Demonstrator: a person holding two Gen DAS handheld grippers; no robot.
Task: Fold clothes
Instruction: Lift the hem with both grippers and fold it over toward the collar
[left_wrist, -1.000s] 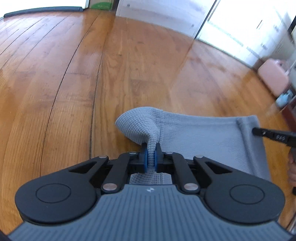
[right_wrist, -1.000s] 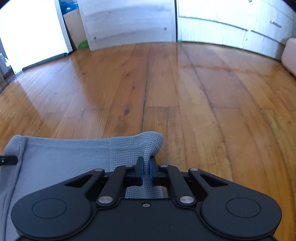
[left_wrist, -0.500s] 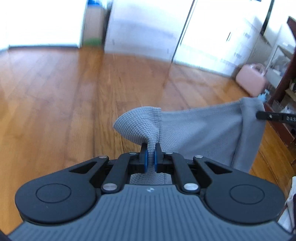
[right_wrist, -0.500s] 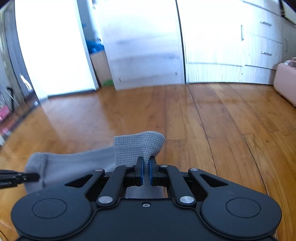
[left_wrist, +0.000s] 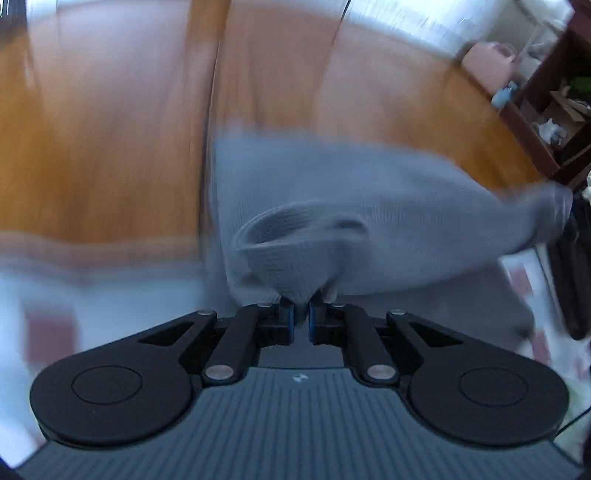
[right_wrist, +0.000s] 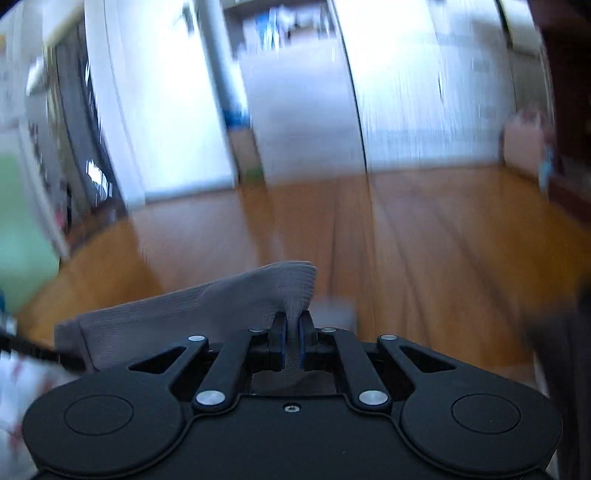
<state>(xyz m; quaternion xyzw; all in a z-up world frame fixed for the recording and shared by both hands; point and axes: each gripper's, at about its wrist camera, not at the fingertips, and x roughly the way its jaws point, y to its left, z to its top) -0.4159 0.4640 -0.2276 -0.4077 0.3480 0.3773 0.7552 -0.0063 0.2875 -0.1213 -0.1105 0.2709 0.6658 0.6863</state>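
A grey knit garment (left_wrist: 369, 206) hangs in the air between my two grippers, above the wooden floor. My left gripper (left_wrist: 301, 314) is shut on one bunched corner of it. My right gripper (right_wrist: 291, 325) is shut on another corner, and the garment (right_wrist: 207, 310) stretches away to its left. In the left wrist view the garment's far end reaches the right gripper's dark shape (left_wrist: 569, 280) at the right edge. Both views are blurred by motion.
Wooden floor (left_wrist: 92, 147) lies below. A pink case (left_wrist: 487, 62) and a dark shelf unit (left_wrist: 546, 110) stand at the right. White cabinets and doors (right_wrist: 424, 92) line the far wall. A pale patterned surface (left_wrist: 92, 302) shows low at the left.
Both grippers have lifted the garment higher off the floor and swung it. The left view now tilts down over the cloth, the right view looks more level at the far wall.
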